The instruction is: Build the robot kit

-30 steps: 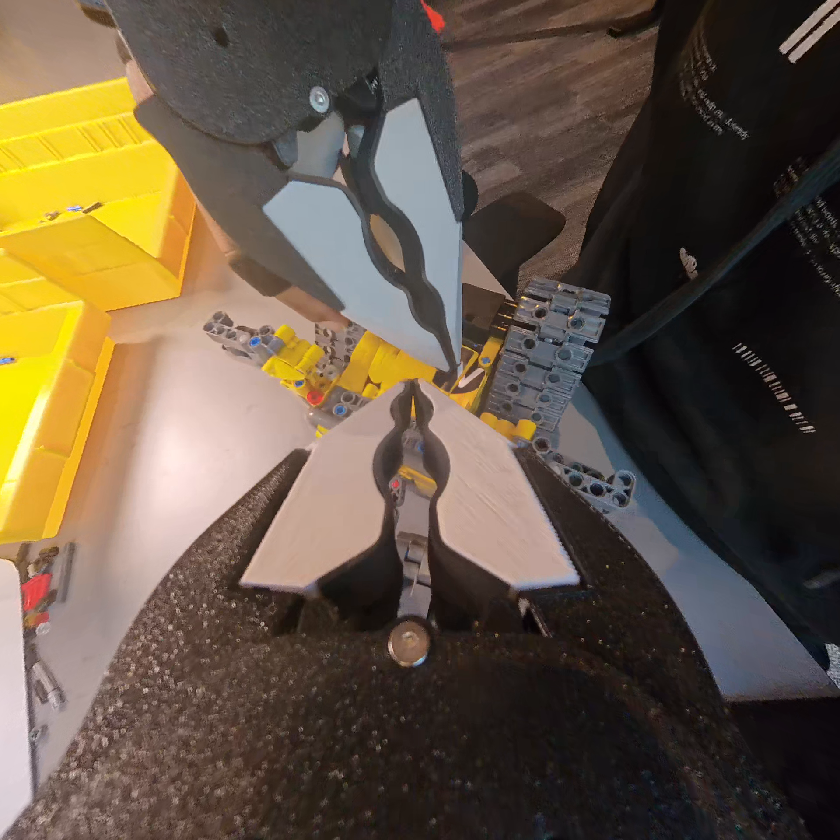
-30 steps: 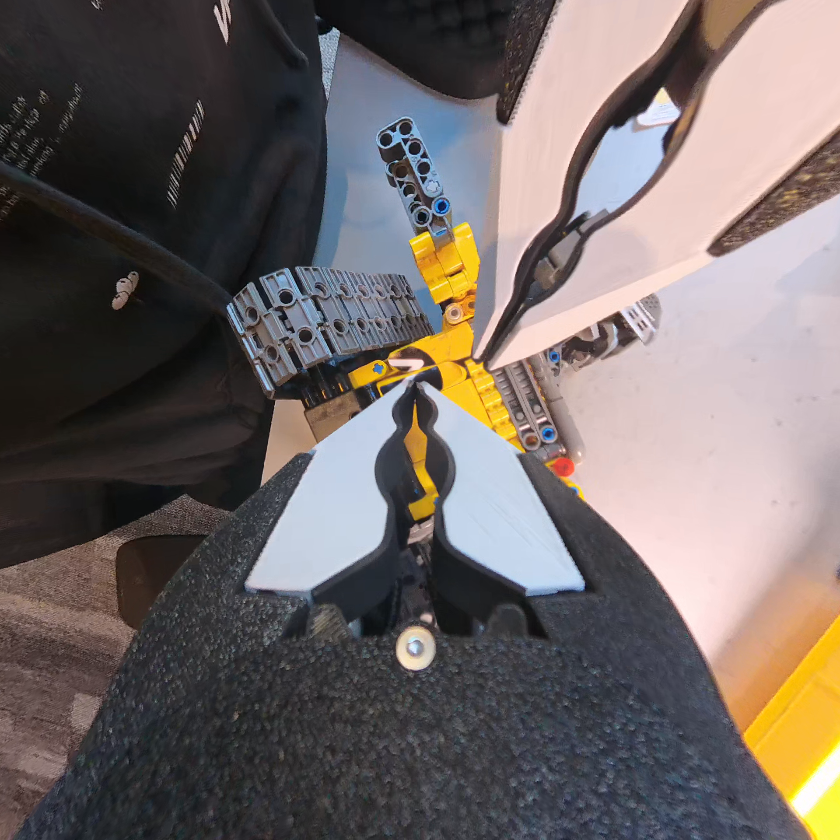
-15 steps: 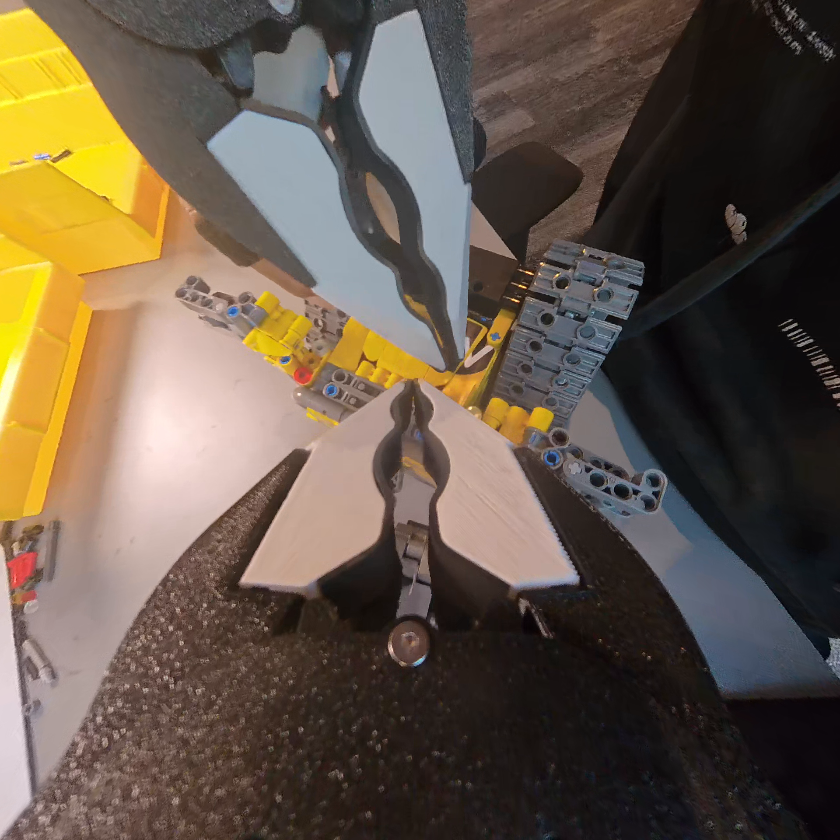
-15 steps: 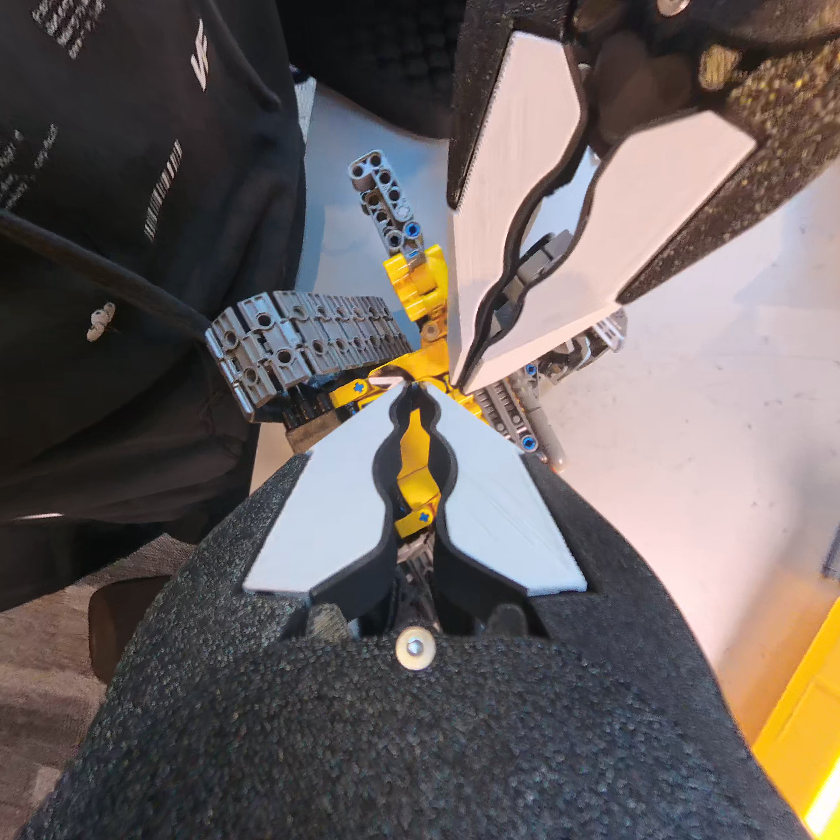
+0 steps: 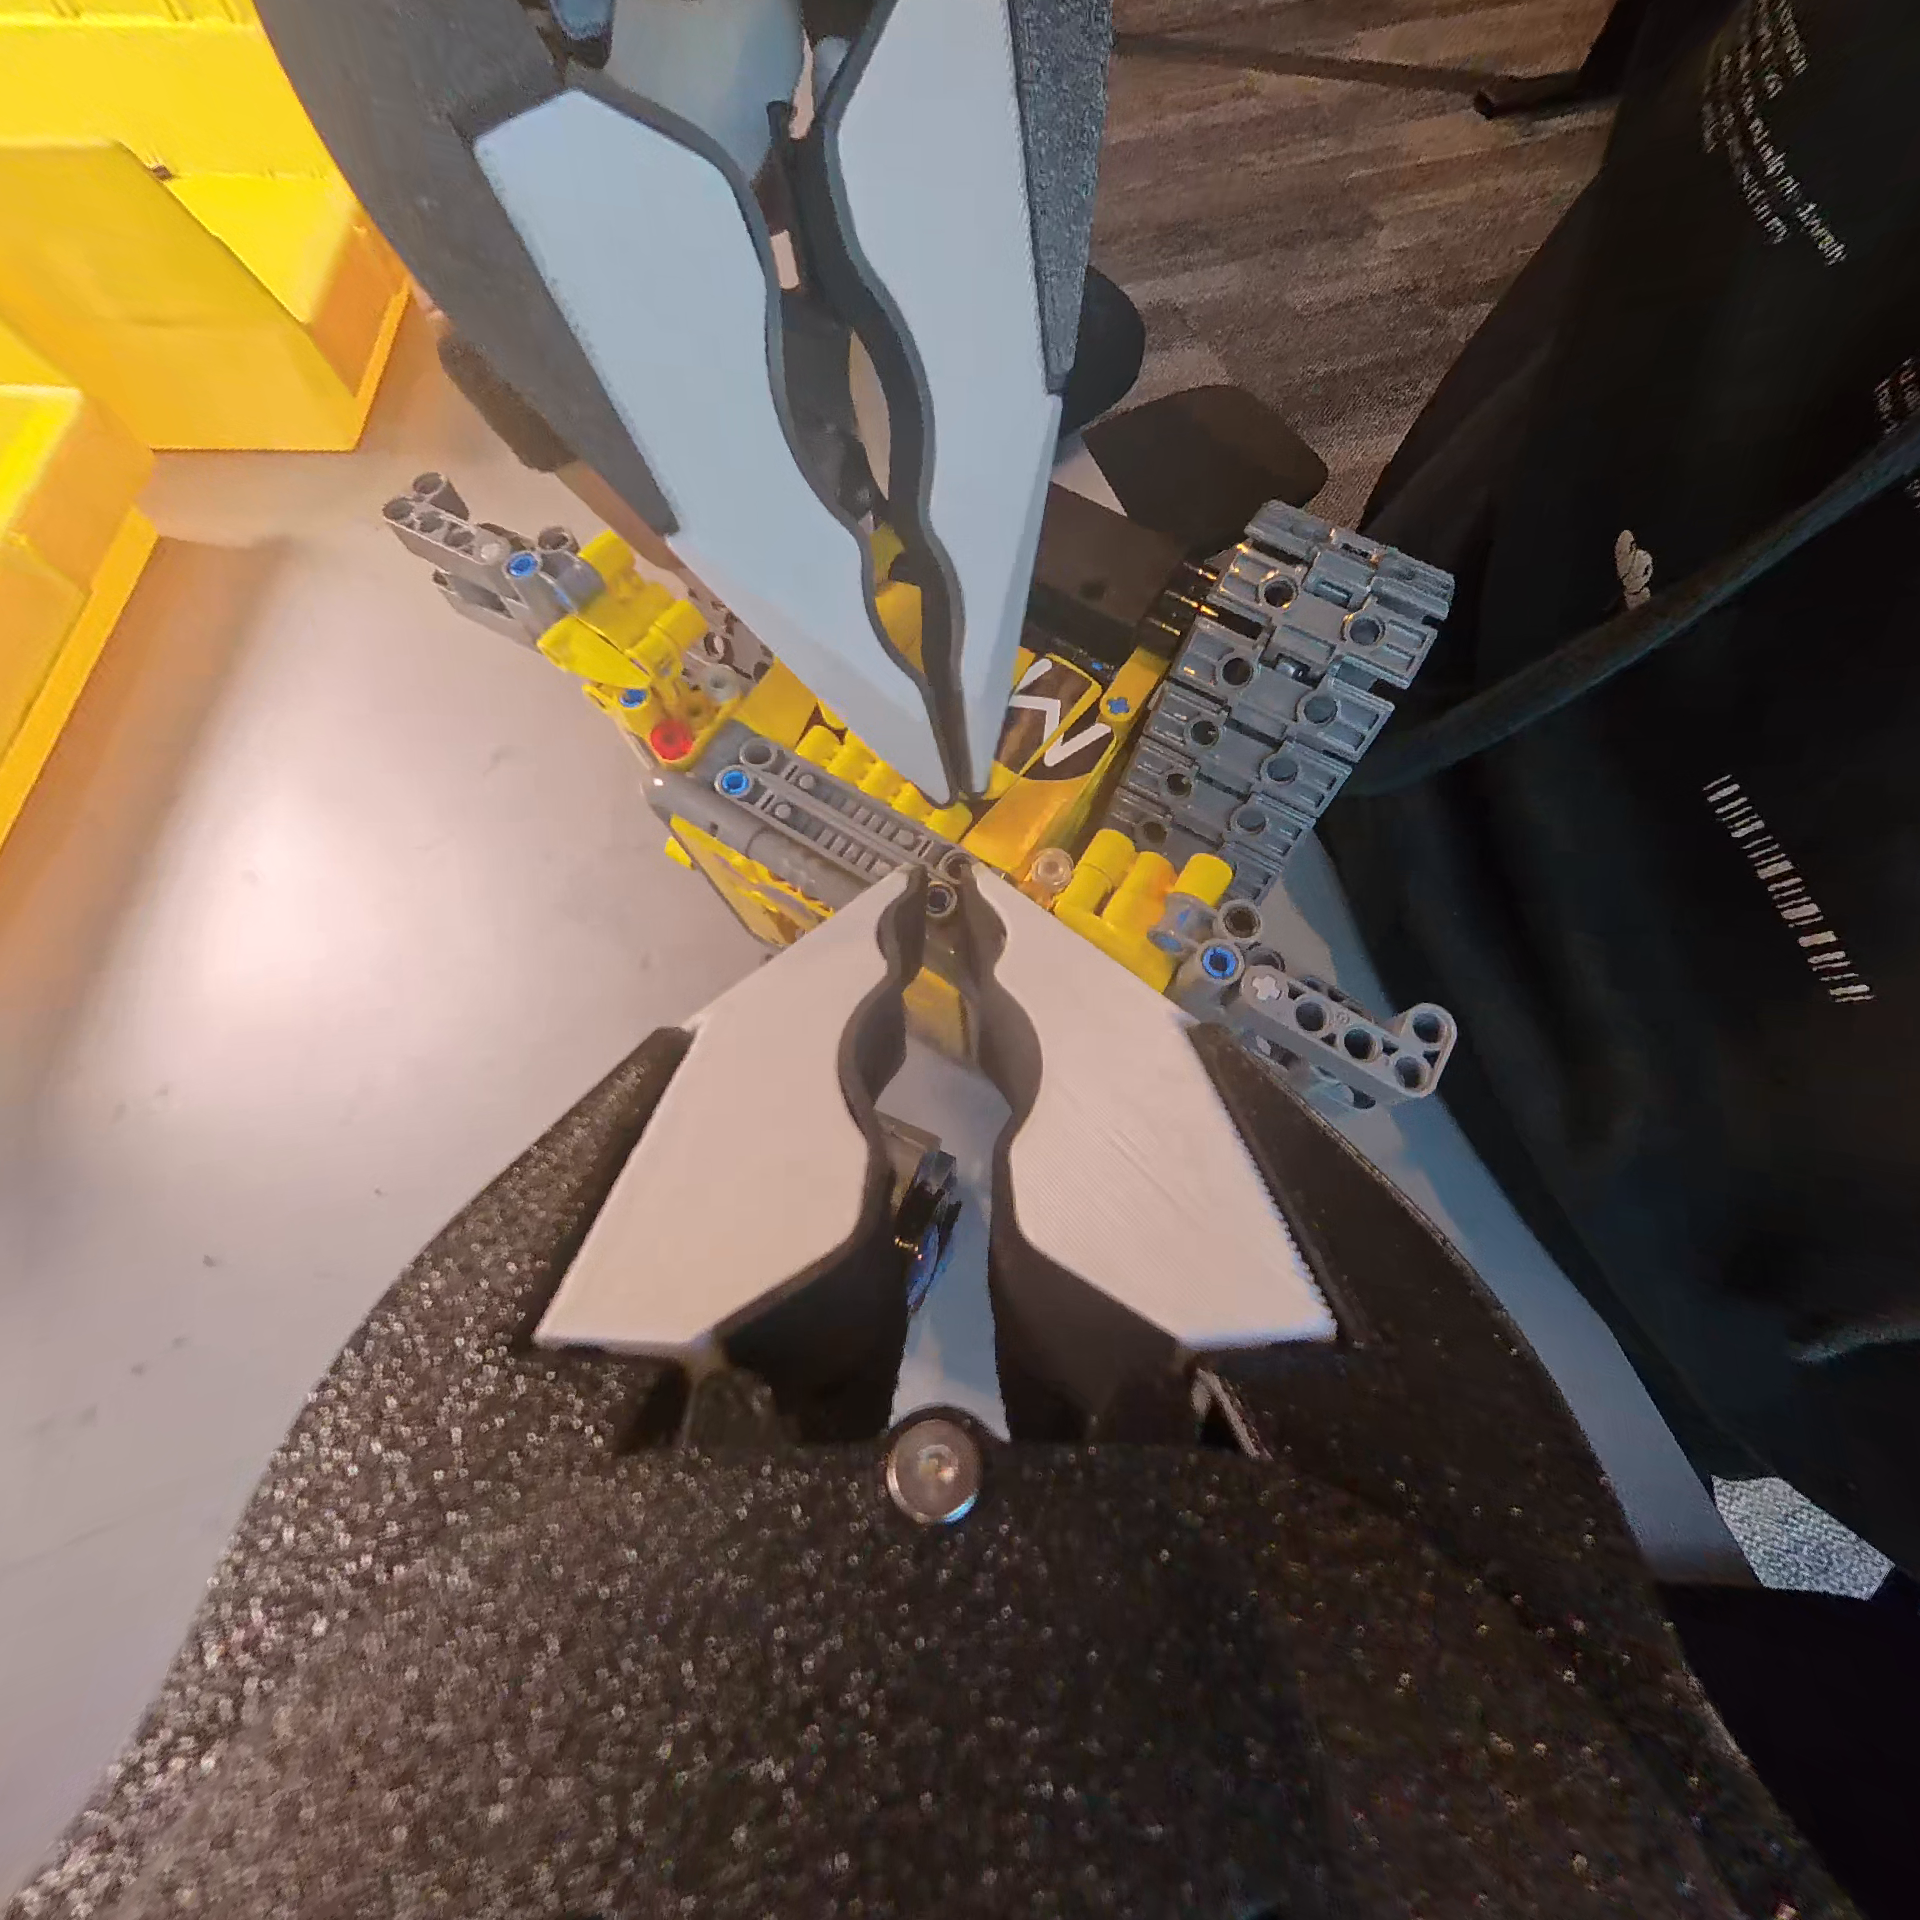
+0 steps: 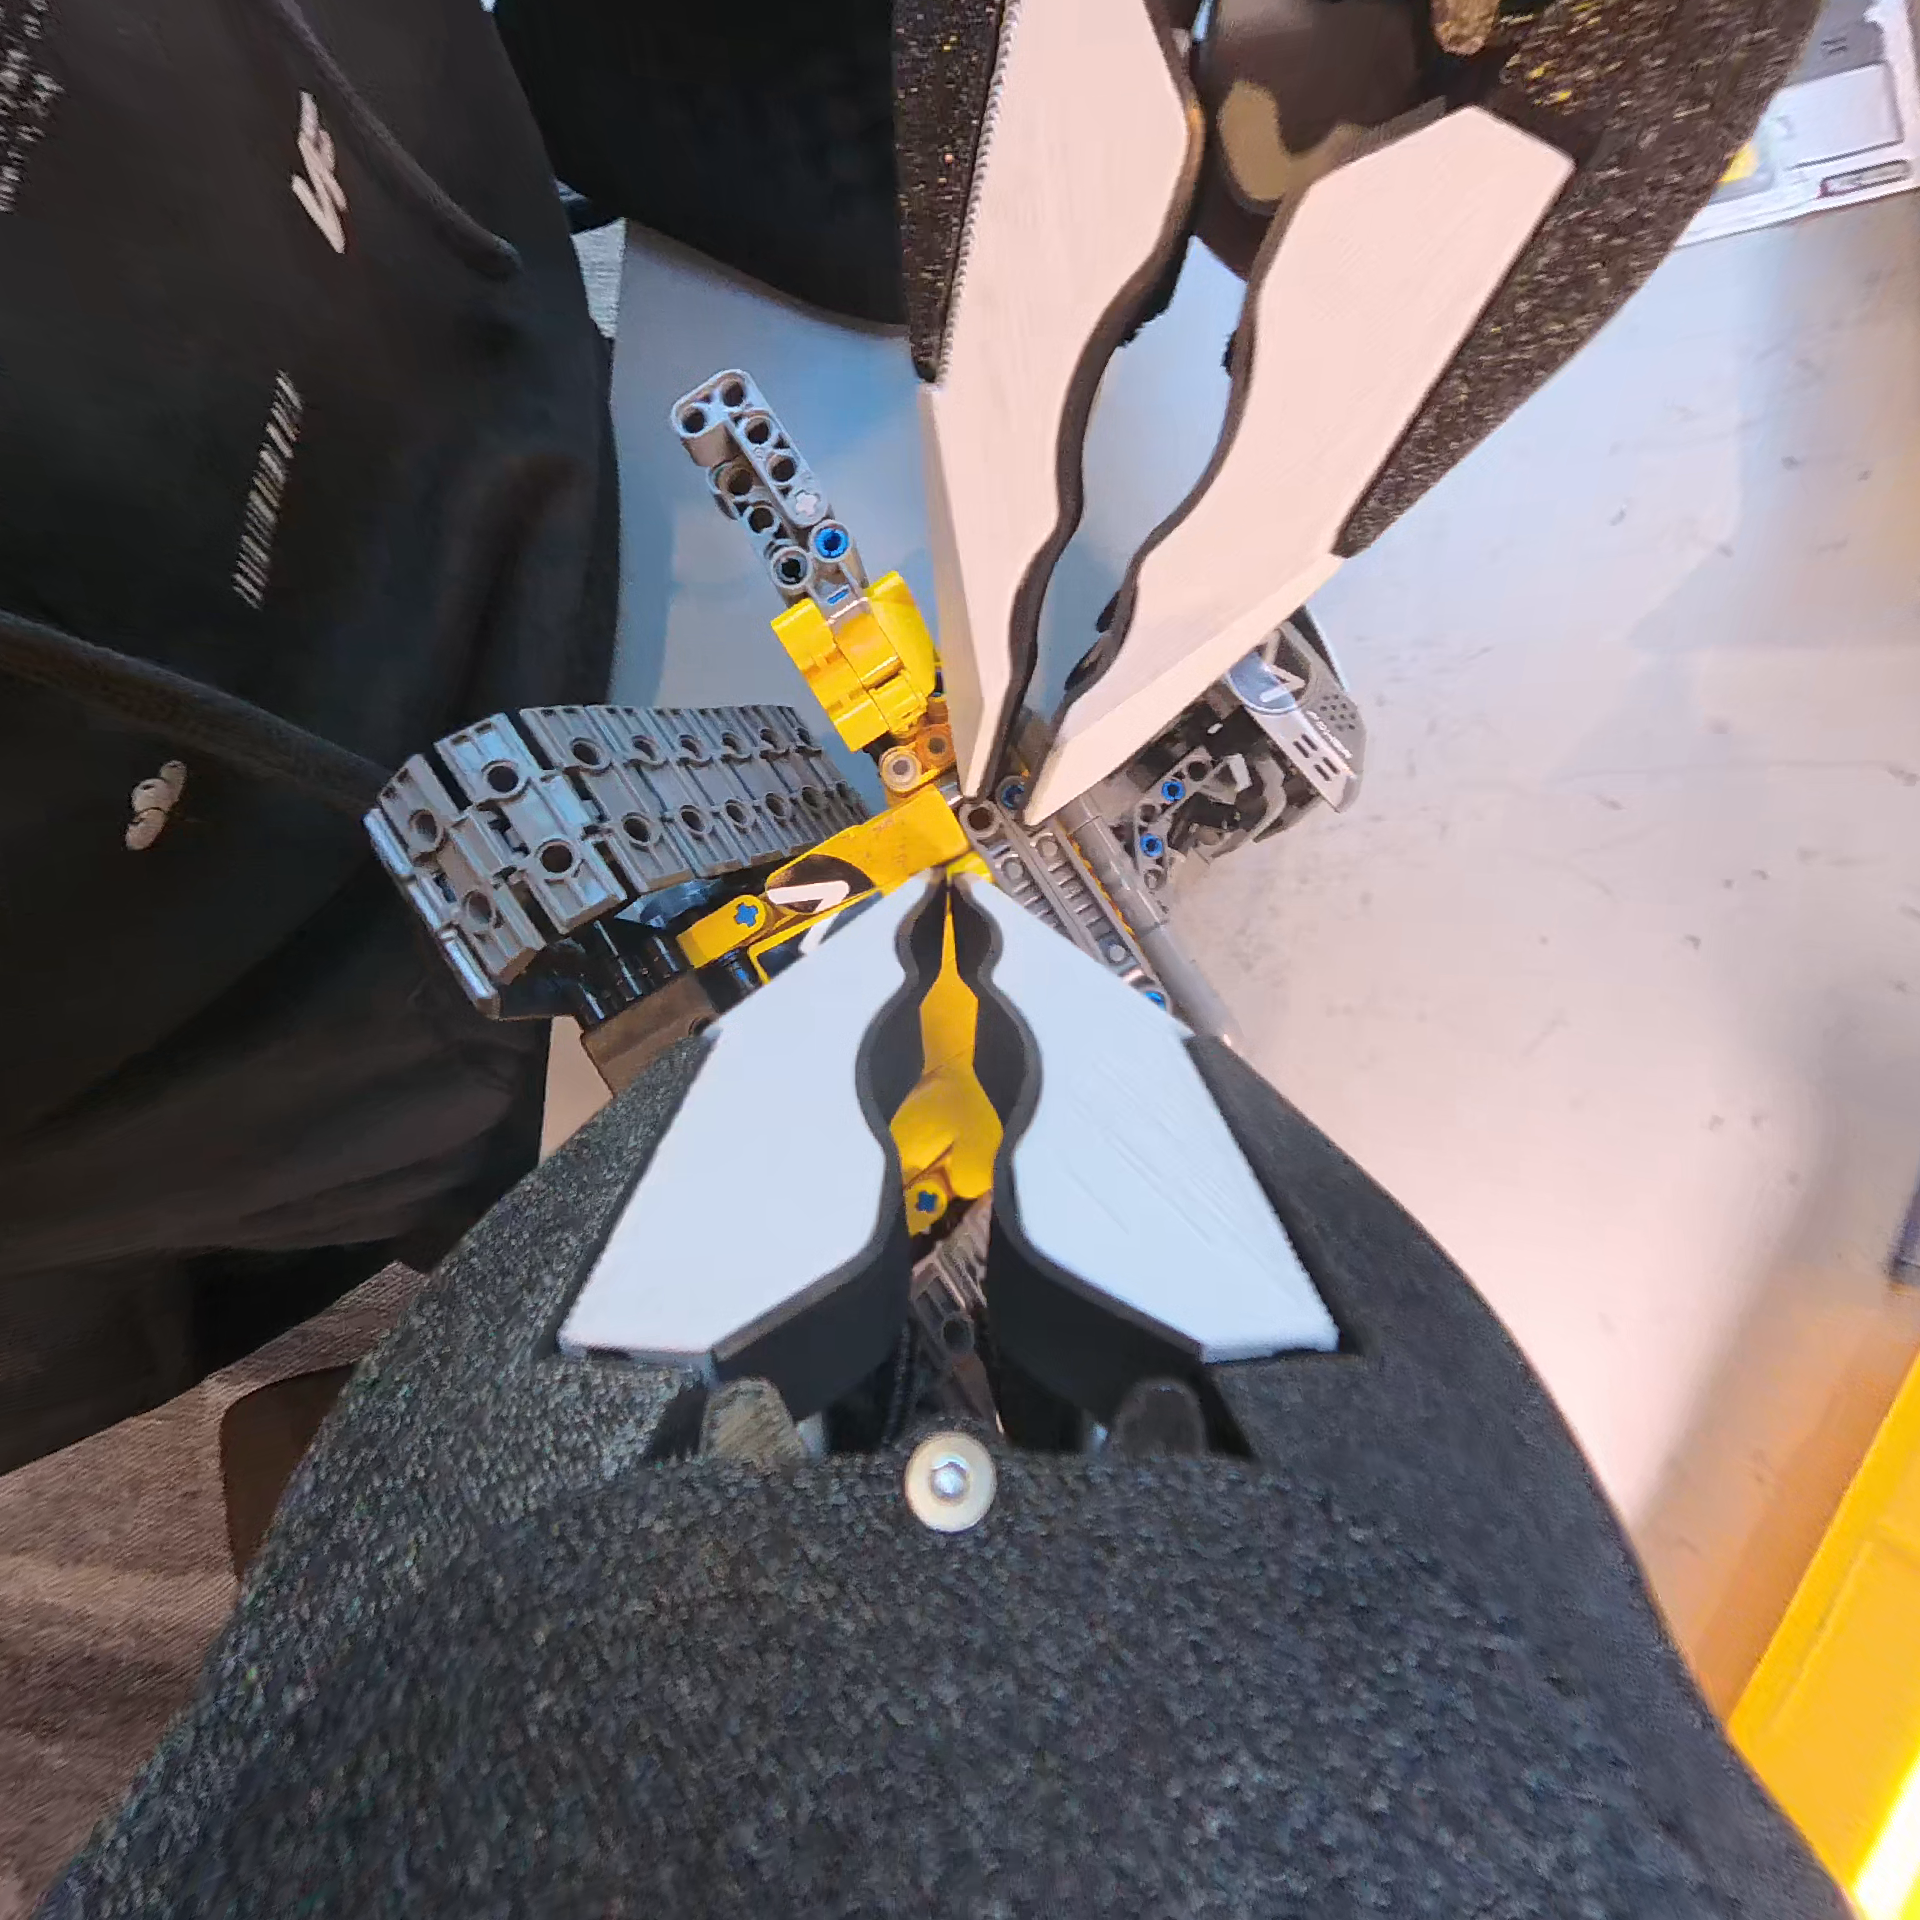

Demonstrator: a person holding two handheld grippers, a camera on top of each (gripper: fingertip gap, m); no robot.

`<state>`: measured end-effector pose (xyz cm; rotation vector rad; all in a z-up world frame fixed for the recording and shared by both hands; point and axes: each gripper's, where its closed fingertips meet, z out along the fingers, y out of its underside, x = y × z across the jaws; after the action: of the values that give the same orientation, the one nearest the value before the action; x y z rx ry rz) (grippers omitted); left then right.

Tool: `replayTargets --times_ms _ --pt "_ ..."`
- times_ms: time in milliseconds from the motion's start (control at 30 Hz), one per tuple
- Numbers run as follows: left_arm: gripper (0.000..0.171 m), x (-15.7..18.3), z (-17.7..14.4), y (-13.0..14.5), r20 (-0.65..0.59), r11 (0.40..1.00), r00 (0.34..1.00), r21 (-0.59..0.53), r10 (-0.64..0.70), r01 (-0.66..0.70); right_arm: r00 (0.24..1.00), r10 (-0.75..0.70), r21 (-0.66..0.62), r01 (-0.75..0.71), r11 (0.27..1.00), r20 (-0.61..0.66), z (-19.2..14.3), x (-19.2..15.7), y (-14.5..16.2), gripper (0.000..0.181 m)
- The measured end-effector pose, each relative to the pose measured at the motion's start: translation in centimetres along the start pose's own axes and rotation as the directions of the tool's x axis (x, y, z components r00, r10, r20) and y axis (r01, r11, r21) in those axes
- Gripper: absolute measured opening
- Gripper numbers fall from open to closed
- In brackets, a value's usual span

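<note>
1. Left gripper (image 5: 940,883): its jaws stand a narrow slit apart, with the tips down at the joint where a long grey ribbed bar (image 5: 831,821) meets the yellow body of a brick-built vehicle model (image 5: 1049,831). A small dark round pin end sits right in the slit. Whether the tips actually pinch it cannot be told.
2. Right gripper (image 6: 948,881): the jaws are drawn almost fully together, tips meeting on a thin yellow panel edge of the same model. Yellow shows through the wavy gap behind the tips, so it appears to have that edge clamped.
3. The two grippers meet tip to tip, just beside each other over the middle of the model.
4. The model lies on a pale grey table (image 5: 312,935), close to its edge. A grey link track (image 5: 1288,686) wraps the side toward the person, and a perforated grey beam (image 5: 1340,1029) sticks out near the left gripper.
5. Past the track, a person's dark clothing (image 5: 1662,727) stands against the table edge.
6. Farther off are yellow bins (image 5: 156,312) on the table, a printed sheet (image 6: 1829,135), and grey carpet (image 5: 1247,208).
</note>
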<state>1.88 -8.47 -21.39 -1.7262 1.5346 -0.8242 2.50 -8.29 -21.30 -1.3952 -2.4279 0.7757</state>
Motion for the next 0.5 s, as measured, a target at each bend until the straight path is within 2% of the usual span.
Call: replayTargets --times_ms 133,500 --pt "0.005 0.2 0.1 -0.1 -0.008 1.000 1.000 0.004 0.005 -0.005 1.000 -0.014 0.033 0.013 0.999 0.027 -0.9 -0.8 -0.4 0.000" --pt "0.004 0.2 0.2 -0.1 -0.009 1.000 1.000 0.007 0.015 -0.015 0.987 -0.099 -0.141 0.117 0.983 0.128 -1.1 -3.3 1.9 0.000"
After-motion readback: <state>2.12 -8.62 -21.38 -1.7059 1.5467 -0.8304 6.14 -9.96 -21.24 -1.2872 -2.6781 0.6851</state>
